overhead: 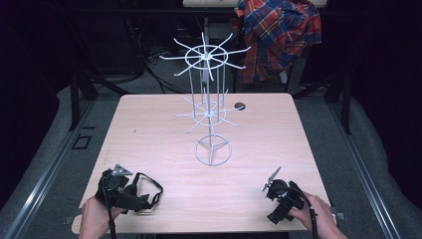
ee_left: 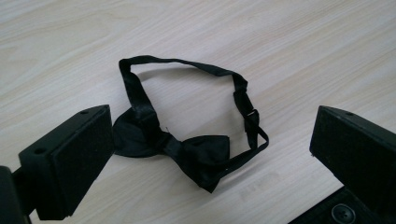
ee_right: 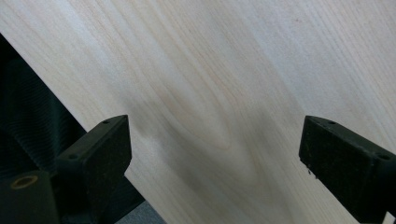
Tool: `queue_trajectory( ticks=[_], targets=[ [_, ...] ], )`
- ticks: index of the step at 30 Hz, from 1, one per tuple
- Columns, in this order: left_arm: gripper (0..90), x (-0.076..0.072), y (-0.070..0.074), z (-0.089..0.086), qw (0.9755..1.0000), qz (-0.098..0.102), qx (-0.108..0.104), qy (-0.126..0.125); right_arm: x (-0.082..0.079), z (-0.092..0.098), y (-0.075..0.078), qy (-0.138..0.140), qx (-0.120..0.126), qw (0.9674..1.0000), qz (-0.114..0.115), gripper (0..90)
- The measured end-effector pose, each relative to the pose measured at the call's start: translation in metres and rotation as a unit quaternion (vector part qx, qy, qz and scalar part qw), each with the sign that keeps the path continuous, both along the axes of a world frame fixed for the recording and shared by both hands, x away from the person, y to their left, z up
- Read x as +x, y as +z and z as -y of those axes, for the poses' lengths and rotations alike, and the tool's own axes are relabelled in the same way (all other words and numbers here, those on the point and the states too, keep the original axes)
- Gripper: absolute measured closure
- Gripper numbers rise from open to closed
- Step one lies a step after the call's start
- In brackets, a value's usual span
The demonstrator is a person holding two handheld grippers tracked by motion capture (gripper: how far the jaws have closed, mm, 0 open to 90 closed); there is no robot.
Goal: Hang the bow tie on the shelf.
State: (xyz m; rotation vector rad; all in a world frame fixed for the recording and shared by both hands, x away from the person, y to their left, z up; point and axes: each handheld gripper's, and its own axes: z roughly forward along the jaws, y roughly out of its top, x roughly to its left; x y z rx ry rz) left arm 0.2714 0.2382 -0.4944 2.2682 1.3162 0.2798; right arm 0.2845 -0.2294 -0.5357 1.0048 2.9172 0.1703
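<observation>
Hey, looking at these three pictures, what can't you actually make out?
- Bow tie, high view: the left gripper and hand cover its knot.
- Bow tie's left wing, left gripper view: partly behind a jaw.
- Wire rack, high view: arm tips too thin to tell if hooked.
- Plaid shirt, high view: cut off by the top edge.

Pale wood-grain square table [overhead: 149,124] with a small dark round grommet [overhead: 240,105] near its far edge. Grey carpeted floor [overhead: 45,164] on both sides, crossed by metal rails [overhead: 54,169]. Red-and-blue plaid shirt [overhead: 278,35] draped behind. Dark, unlit surroundings; black cables [overhead: 149,64] beyond.
</observation>
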Motion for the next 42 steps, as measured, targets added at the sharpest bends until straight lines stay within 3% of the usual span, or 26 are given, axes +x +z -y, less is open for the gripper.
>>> queue_trajectory(
  ticks=[6, 11, 14, 15, 17, 19, 22, 31, 37, 38, 40, 42],
  targets=[
    [0.0, 0.002, -0.003, 0.005, 1.0000, 0.003, 0.009, 0.001, -0.001, -0.002, 0.000, 0.003, 0.000, 1.0000, 0.002, 8.9],
    [0.0, 0.009, -0.011, 0.013, 0.9998, -0.012, 0.010, -0.010, 0.002, 0.000, -0.002, 0.004, -0.005, 1.0000, -0.006, 9.0],
    [0.0, 0.011, -0.017, 0.015, 0.9993, -0.031, -0.014, -0.016, 0.001, -0.003, 0.000, 0.009, -0.010, 0.9999, -0.003, 9.0],
    [0.0, 0.011, -0.020, 0.016, 0.9989, -0.038, -0.022, -0.017, 0.000, -0.004, -0.001, 0.002, -0.001, 1.0000, -0.002, 9.0],
    [0.0, 0.013, -0.022, 0.018, 0.9989, -0.041, -0.013, -0.020, 0.000, -0.004, -0.003, 0.004, -0.005, 1.0000, -0.005, 9.0],
    [0.0, 0.017, -0.026, 0.021, 0.9988, -0.042, 0.010, -0.021, 0.001, -0.003, -0.003, 0.005, -0.009, 0.9999, -0.012, 9.0],
    [0.0, 0.023, -0.030, 0.024, 0.9985, -0.046, 0.019, -0.022, 0.002, -0.002, -0.003, 0.006, -0.010, 0.9999, -0.011, 9.0],
    [0.0, 0.035, -0.041, 0.030, 0.9972, -0.070, 0.023, -0.014, 0.002, -0.004, -0.005, 0.002, -0.008, 0.9999, -0.011, 9.0],
    [0.1, 0.037, -0.045, 0.039, 0.9944, -0.086, 0.055, -0.028, 0.002, -0.004, -0.005, 0.001, -0.006, 0.9999, -0.012, 9.0],
    [2.2, 0.037, -0.045, 0.039, 0.9938, -0.092, 0.051, -0.039, 0.002, -0.004, -0.005, 0.002, -0.006, 0.9999, -0.012, 9.0],
    [16.0, 0.036, -0.046, 0.041, 0.9930, -0.099, 0.041, -0.049, 0.002, -0.004, -0.005, 0.001, -0.006, 0.9999, -0.012, 9.1],
    [21.1, 0.035, -0.045, 0.042, 0.9929, -0.098, 0.040, -0.055, 0.002, -0.004, -0.005, 0.002, -0.007, 0.9999, -0.012, 9.1]
  ],
)
